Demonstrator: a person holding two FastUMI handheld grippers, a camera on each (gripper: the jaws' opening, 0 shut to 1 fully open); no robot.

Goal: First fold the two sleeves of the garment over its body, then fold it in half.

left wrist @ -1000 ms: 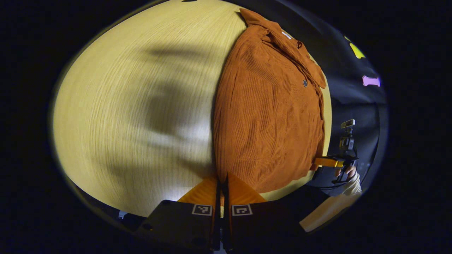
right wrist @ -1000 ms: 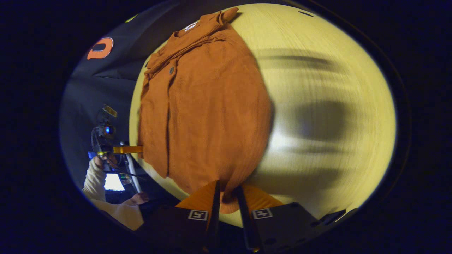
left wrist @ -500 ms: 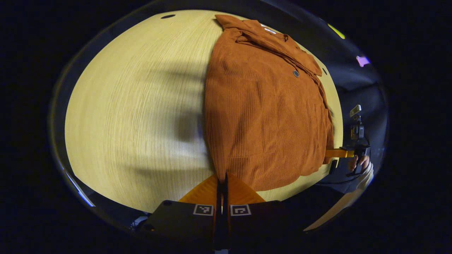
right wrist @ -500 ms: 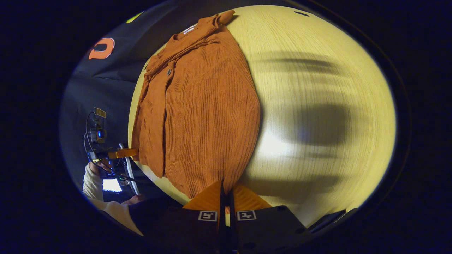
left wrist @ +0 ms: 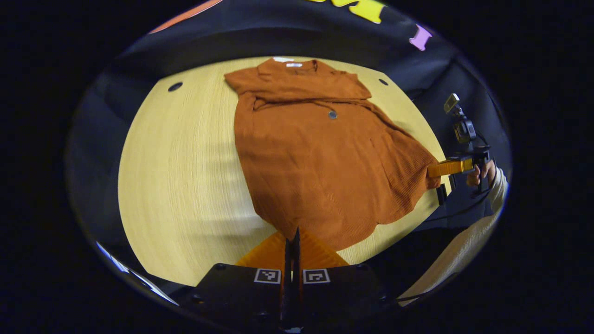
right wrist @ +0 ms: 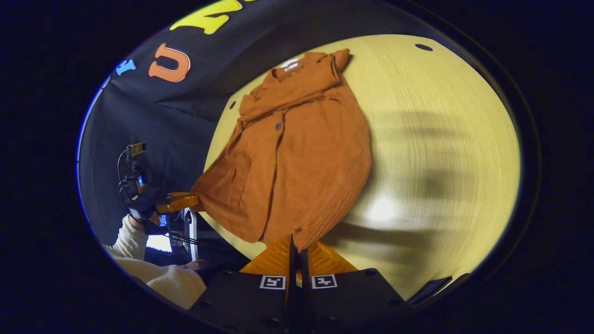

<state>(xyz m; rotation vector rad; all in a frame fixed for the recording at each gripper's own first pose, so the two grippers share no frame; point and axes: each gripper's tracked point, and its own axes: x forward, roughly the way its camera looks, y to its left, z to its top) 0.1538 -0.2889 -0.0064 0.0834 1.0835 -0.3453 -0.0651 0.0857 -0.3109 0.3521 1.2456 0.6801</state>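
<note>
A rust-orange corduroy shirt (left wrist: 320, 157) lies on the pale wooden table (left wrist: 185, 176), collar at the far side and a fold of cloth across its chest. My left gripper (left wrist: 292, 243) is shut on the near hem corner. Off to the right, my right gripper (left wrist: 434, 170) pinches the other hem corner, which is raised off the table. In the right gripper view the shirt (right wrist: 297, 157) spreads away from my right gripper (right wrist: 297, 248), shut on the hem. The left gripper (right wrist: 192, 202) grips the lifted corner at the left.
The table (right wrist: 431, 139) has small dark holes (left wrist: 175, 86) (left wrist: 383, 82) (right wrist: 422, 47) near its far edge. A person's cream sleeve (left wrist: 499, 185) (right wrist: 134, 236) holds each far gripper. A lit screen (right wrist: 159, 242) sits below the table's near edge.
The right gripper closed on the hem. Both grippers then rose and tilted up, lifting the hem corners off the table, and the booth wall came into sight.
</note>
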